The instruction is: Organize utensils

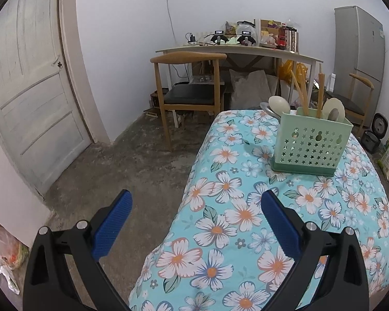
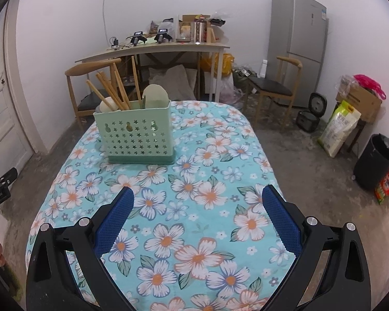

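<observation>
On the flowered tabletop stands a green holder (chopsticks and spoons inside). Both grippers, left and right, hover with jaws spread wide, empty.

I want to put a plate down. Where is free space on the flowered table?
Free: the tablecloth between the green utensil holder and both grippers, and right of the holder. Crowded: only behind the holder, where a metal utensil lies.

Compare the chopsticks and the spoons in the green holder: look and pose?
The chopsticks are thin tan sticks, while the spoons show broad, pale rounded bowls. The chopsticks lean at a slant and rise well above the green holder; the spoons stick up far less, their bowls just above the rim. Both stand inside the holder on the floral tablecloth, with no gripper touching them.
</observation>
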### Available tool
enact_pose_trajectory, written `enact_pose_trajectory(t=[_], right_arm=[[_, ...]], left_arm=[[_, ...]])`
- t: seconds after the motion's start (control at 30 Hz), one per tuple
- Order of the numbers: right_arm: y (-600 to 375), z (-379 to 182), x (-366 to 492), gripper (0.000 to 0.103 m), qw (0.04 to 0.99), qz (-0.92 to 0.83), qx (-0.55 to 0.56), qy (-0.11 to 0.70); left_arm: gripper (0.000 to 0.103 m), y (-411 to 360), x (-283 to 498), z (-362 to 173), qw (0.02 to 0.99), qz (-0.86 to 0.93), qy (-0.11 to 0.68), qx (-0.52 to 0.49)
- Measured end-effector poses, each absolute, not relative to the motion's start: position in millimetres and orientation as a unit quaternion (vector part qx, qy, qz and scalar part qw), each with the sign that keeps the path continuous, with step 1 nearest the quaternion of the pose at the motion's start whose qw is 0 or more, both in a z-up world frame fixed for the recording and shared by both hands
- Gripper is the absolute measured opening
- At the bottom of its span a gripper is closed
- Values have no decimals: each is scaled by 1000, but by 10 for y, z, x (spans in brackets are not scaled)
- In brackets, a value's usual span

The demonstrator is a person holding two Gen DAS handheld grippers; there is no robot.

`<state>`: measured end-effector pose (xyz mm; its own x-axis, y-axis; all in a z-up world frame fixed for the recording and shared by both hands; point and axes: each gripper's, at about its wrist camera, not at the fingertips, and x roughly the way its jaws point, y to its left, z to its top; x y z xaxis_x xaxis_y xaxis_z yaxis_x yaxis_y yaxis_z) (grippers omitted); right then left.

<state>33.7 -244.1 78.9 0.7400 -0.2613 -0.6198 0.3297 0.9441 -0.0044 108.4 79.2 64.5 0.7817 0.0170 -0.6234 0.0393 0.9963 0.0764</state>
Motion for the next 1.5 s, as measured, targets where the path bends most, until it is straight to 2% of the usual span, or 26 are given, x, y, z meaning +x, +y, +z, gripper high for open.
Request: enact_pose_trajectory(t=[1.5], right_arm=[[-2377,809,377,95,933,-147,49,326]], left_arm=[[97,740,1066,692,942,-27,330,51]])
